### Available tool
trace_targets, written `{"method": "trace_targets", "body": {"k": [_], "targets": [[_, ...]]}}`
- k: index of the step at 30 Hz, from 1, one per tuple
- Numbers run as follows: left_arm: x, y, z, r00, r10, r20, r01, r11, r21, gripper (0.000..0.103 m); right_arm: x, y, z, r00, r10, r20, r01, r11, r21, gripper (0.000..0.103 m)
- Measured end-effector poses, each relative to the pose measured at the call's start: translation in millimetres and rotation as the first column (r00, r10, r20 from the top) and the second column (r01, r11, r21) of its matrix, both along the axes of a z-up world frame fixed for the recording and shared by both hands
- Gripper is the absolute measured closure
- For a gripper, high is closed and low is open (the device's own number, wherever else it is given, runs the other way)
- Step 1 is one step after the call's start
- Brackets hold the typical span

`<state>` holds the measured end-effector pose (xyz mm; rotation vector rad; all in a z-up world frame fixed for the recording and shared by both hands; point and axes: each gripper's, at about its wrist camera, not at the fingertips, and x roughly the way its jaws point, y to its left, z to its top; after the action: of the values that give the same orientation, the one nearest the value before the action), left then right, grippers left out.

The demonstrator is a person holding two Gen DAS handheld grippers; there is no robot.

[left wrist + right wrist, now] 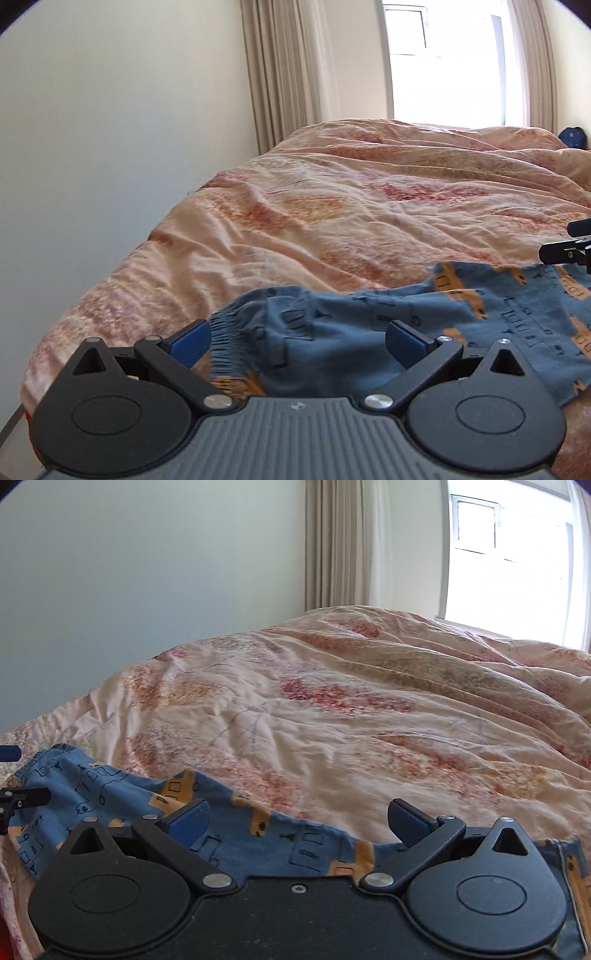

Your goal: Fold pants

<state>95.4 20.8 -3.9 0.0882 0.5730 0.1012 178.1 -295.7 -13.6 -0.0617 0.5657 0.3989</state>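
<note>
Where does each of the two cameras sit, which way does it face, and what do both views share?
Left wrist view: sits on the left gripper, looks forward and slightly down over the blue patterned pants and the quilt to the window; own open fingers show, right gripper at right edge.
Right wrist view: sits on the right gripper, same heading; own open fingers show, left gripper at left edge.
Shared: pants, quilt, curtain, window, wall.
</note>
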Motion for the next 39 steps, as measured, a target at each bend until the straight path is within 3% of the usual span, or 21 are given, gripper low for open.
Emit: {"method": "trace_targets", "body": {"k": [5, 13, 17, 21, 23, 26, 31, 35, 39], "targets": [[-3, 41, -4, 0.999, 0.047, -0.001, -0.047, 0.997, -0.061, 0.000, 26, 56, -15, 0.997, 0.073, -0.021, -0.074, 0.997, -0.032, 0.001], [12, 45, -15, 0.999, 0.006, -0.032, -0.008, 0.997, -0.071, 0.000, 58, 105, -57, 0.992, 0.122, -0.026, -0.125, 0.980, -0.156, 0.001], [10, 44, -18, 0.999, 0.007, -0.039, -0.010, 0.996, -0.090, 0.000, 69, 107, -66, 0.997, 0.030, 0.069, -0.012, 0.971, -0.238, 0.001], [-2, 47, -15, 1.000, 0.017, -0.021, -0.020, 0.991, -0.132, 0.000, 66, 92, -56, 0.986, -0.045, 0.161, 0.081, 0.970, -0.229, 0.001], [-13, 47, -12, 1.000, 0.018, 0.021, -0.015, 0.990, -0.140, 0.001, 60, 88, -48, 0.982, -0.035, 0.187, 0.075, 0.974, -0.215, 0.001], [-25, 49, -10, 0.998, 0.016, 0.055, -0.007, 0.985, -0.170, 0.011, 42, 89, -38, 0.979, 0.030, 0.199, 0.010, 0.980, -0.197, 0.001], [-25, 57, -14, 0.998, 0.049, 0.035, -0.040, 0.973, -0.227, 0.042, 21, 101, -33, 0.974, 0.140, 0.177, -0.111, 0.980, -0.165, 0.001], [-11, 70, -24, 0.997, 0.080, -0.023, -0.083, 0.955, -0.283, 0.042, 7, 122, -37, 0.962, 0.222, 0.159, -0.188, 0.961, -0.200, 0.001], [1, 80, -33, 0.996, 0.053, -0.069, -0.073, 0.935, -0.347, 0.042, 0, 134, -43, 0.950, 0.274, 0.148, -0.237, 0.944, -0.230, 0.001]]}}
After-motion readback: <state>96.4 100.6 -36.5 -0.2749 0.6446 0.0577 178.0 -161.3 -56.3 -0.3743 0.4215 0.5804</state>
